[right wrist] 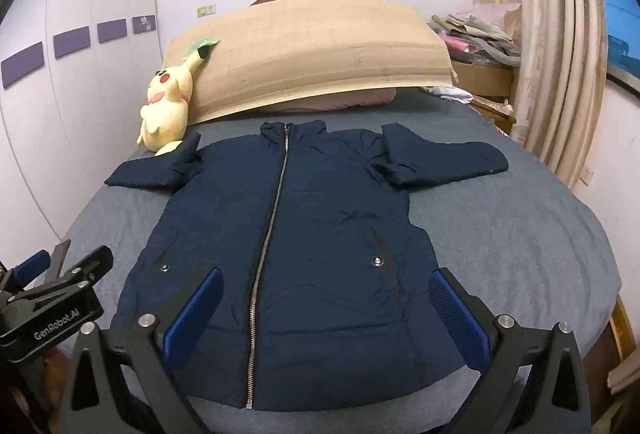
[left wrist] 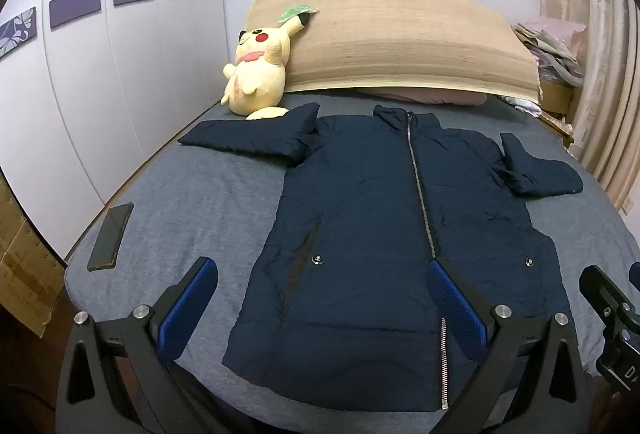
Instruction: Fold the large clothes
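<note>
A dark navy zip-up jacket (left wrist: pixel 380 234) lies flat, front up and zipped, on the grey-blue bed (left wrist: pixel 188 202), sleeves spread to both sides, collar toward the headboard. It also shows in the right wrist view (right wrist: pixel 304 234). My left gripper (left wrist: pixel 322 270) is open and empty, held above the jacket's hem on its left half. My right gripper (right wrist: pixel 326 276) is open and empty, above the hem on the jacket's right half. The right gripper shows at the right edge of the left wrist view (left wrist: pixel 612 298); the left gripper shows at the left edge of the right wrist view (right wrist: pixel 60 274).
A yellow plush toy (left wrist: pixel 256 70) leans against a rolled tan mat (left wrist: pixel 400 42) at the headboard. A black phone (left wrist: pixel 111 237) lies near the bed's left edge. White wardrobe doors stand left, curtains (right wrist: pixel 560 54) and piled cloth right, cardboard boxes (left wrist: pixel 24 274) at lower left.
</note>
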Demonstrator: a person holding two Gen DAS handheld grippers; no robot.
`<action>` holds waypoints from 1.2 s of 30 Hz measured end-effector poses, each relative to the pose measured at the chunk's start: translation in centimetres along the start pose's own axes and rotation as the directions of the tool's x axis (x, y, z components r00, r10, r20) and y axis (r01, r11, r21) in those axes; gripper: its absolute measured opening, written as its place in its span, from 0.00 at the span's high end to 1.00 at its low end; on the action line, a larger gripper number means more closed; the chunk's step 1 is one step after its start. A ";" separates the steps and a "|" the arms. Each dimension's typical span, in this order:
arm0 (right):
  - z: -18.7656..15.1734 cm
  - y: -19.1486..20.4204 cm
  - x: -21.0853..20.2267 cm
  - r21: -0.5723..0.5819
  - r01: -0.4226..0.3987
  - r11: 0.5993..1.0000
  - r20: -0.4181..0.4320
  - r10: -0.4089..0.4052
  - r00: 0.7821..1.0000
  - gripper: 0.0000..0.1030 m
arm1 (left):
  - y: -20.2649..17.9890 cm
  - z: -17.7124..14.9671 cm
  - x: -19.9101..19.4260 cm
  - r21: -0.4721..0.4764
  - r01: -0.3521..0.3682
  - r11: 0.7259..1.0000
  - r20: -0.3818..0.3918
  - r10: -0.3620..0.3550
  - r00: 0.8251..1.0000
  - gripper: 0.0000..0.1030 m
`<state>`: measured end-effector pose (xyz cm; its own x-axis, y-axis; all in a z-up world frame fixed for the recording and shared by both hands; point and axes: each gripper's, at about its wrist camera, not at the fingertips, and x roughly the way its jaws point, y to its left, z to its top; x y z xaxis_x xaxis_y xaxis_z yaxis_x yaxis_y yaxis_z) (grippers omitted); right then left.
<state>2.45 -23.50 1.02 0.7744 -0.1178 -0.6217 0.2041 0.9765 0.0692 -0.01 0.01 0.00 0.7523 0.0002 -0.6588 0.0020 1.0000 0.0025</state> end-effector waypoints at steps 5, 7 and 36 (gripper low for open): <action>0.1 -0.1 0.1 0.005 -0.003 1.000 -0.010 0.003 1.000 0.00 | 0.0 0.0 0.0 0.004 -0.002 1.000 -0.006 0.002 1.000 0.00; 0.0 -0.1 0.1 0.008 -0.006 1.000 -0.014 0.006 1.000 0.00 | 0.1 0.0 0.0 0.003 -0.002 1.000 -0.005 0.002 1.000 0.00; -0.1 0.0 0.3 0.015 -0.005 1.000 -0.027 0.006 1.000 0.00 | 0.3 -0.1 0.0 0.001 0.000 1.000 -0.001 0.000 1.000 0.00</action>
<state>2.62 -23.54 0.75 0.7590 -0.1072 -0.6422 0.2087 0.9744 0.0840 -0.08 0.31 -0.06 0.7517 0.0000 -0.6595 0.0029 1.0000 0.0033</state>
